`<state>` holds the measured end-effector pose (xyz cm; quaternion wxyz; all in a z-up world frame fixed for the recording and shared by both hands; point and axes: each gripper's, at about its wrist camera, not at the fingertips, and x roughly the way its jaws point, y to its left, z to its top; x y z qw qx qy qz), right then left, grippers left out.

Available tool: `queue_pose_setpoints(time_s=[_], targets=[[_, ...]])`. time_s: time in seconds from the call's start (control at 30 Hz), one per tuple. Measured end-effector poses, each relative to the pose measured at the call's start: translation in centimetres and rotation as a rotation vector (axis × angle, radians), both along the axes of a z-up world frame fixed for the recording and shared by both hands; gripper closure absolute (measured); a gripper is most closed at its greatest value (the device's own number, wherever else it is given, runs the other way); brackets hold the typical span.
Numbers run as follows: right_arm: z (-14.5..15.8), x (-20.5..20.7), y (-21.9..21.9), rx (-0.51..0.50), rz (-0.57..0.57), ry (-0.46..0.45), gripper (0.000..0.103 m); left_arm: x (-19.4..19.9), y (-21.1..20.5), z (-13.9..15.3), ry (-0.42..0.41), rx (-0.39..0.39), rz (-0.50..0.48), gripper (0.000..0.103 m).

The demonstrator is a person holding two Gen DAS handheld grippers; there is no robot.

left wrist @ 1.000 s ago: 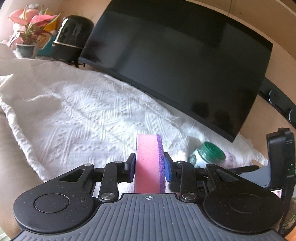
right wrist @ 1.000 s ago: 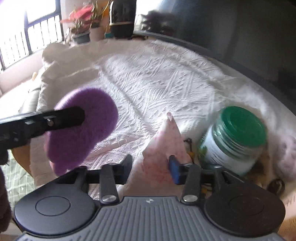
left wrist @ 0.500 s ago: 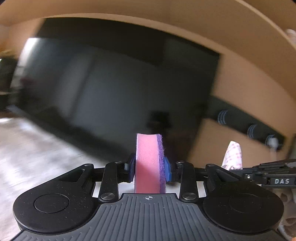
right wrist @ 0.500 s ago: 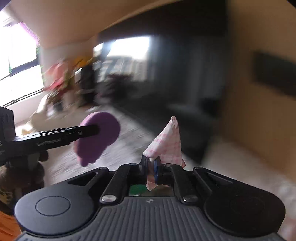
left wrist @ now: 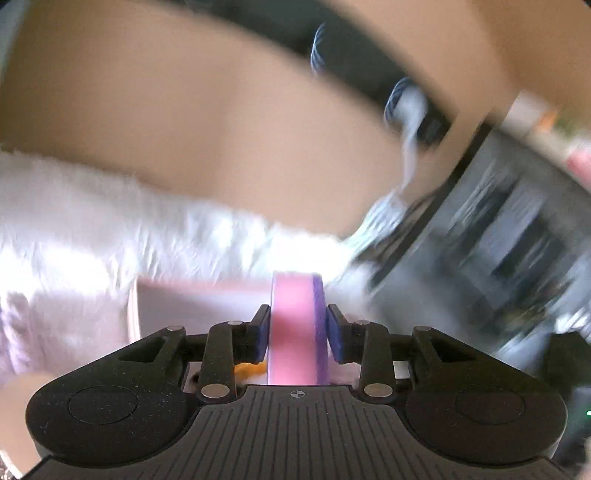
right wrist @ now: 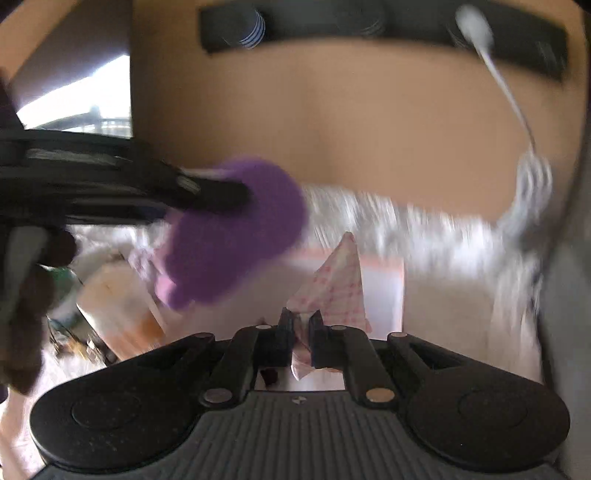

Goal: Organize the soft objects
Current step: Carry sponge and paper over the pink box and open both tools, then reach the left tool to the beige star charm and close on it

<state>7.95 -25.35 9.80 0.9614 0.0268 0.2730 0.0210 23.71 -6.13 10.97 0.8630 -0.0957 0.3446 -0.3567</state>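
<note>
Clamped edge-on in the left gripper (left wrist: 295, 328): a pink-and-purple sponge (left wrist: 295, 332), pink foam thick, purple scouring layer thin, standing upright between the blue fingers (left wrist: 260, 332), which press on its two broad faces. Light and springy by the look of it, likely to bulge or spring back when released; best held across the faces near the middle, as now, with only modest squeeze so the foam does not fold. Pinched in the right gripper (right wrist: 298, 332): a pink checked cloth (right wrist: 332, 284), fingers drawn almost together on a bunched lower corner, the rest rising in a limp peak. Very light, floppy, no stiffness to speak of; likely to drape and swing, so better taken by a gathered fold than by a single edge. Both carried above a pale pink open box (left wrist: 192, 306) resting on the white textured cloth (left wrist: 74, 229) over the table. Shown only from the left wrist: the sponge's two layers seen edge-on, and a blurred dark mesh-like object (left wrist: 498, 240) to the right. Shown only from the right wrist: the sponge's broad purple face (right wrist: 232, 236) side-on with the left gripper's finger across it, a green-lidded jar (right wrist: 62, 280) low on the left, and a white cable (right wrist: 506, 88) hanging from the dark wall strip (right wrist: 369, 22). Heavy motion blur in both views; finer detail beyond telling.
</note>
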Motion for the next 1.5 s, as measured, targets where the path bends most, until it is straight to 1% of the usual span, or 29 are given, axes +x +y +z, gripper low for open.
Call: queue_pose_setpoints(time_s=[0.03,0.1,0.13,0.23,0.37,0.4,0.43,0.47,0.53,0.6,0.67,0.77,0.9,0.97,1.07,1.17,1.23,1.33,1.4,1.5], targets=[[-0.8,-0.1,-0.3,0.021,-0.002,0.004,0.08,-0.2,-1.1,-0.8,-0.042,0.086,0.03,0.067],[-2.2,-0.6,-0.9,0.069,0.005,0.003,0.072,-0.7,-1.9,-1.5,-0.121,0.184,0.063,0.067],[-2.6,-0.6,-1.1,0.084,0.011,0.001,0.071,-0.9,-1.9,-1.8,-0.138,0.206,0.075,0.067],[-3.6,-0.3,-1.0,0.111,0.031,-0.017,0.071,-1.3,-1.3,-1.9,-0.13,0.218,0.075,0.067],[-3.9,-0.5,-1.3,0.123,0.035,-0.039,0.071,-2.7,-0.8,-1.1,-0.193,0.26,0.083,0.067],[-3.8,-0.5,-1.5,0.122,0.031,-0.051,0.071,-3.2,-0.5,-1.2,-0.209,0.263,0.087,0.067],[-3.8,-0.6,-1.4,0.119,0.027,-0.062,0.069,-4.2,0.0,-0.3,-0.223,0.262,0.089,0.067],[-3.7,-0.8,-1.2,0.114,0.023,-0.074,0.067,-4.8,0.4,-0.3,-0.24,0.259,0.096,0.067],[-3.5,-1.1,-1.1,0.105,0.012,-0.102,0.055,-6.1,1.1,0.0,-0.268,0.244,0.102,0.067],[-3.4,-1.0,-1.1,0.098,0.004,-0.124,0.046,-7.5,2.3,0.6,-0.296,0.222,0.111,0.067],[-3.1,-0.9,-1.0,0.094,-0.006,-0.136,0.045,-8.8,3.9,1.3,-0.324,0.199,0.133,0.067],[-2.5,-1.1,-0.6,0.093,0.001,-0.137,0.045,-10.4,6.9,1.9,-0.348,0.166,0.194,0.067],[-1.2,-1.6,1.1,0.062,0.029,-0.126,0.044,-12.1,11.1,1.8,-0.386,0.159,0.297,0.067],[-0.6,-1.8,2.2,0.039,0.051,-0.118,0.043,-12.6,13.3,1.2,-0.379,0.152,0.352,0.067],[0.3,-1.8,4.0,0.022,0.1,-0.114,0.043,-12.7,16.4,0.0,-0.332,0.134,0.428,0.067],[1.1,-1.7,5.7,0.001,0.145,-0.113,0.041,-12.6,18.8,-1.5,-0.282,0.129,0.485,0.067],[1.3,-1.7,6.5,-0.016,0.173,-0.113,0.037,-12.8,20.4,-2.4,-0.256,0.125,0.52,0.067],[1.6,-1.5,7.9,-0.046,0.203,-0.109,0.037,-12.8,22.5,-3.5,-0.219,0.124,0.561,0.067],[1.6,-1.2,8.8,-0.052,0.227,-0.099,0.036,-12.8,23.3,-4.2,-0.19,0.14,0.552,0.067],[1.2,-0.7,9.6,-0.046,0.257,-0.069,0.036,-12.4,22.8,-5.1,-0.172,0.2,0.463,0.067]])
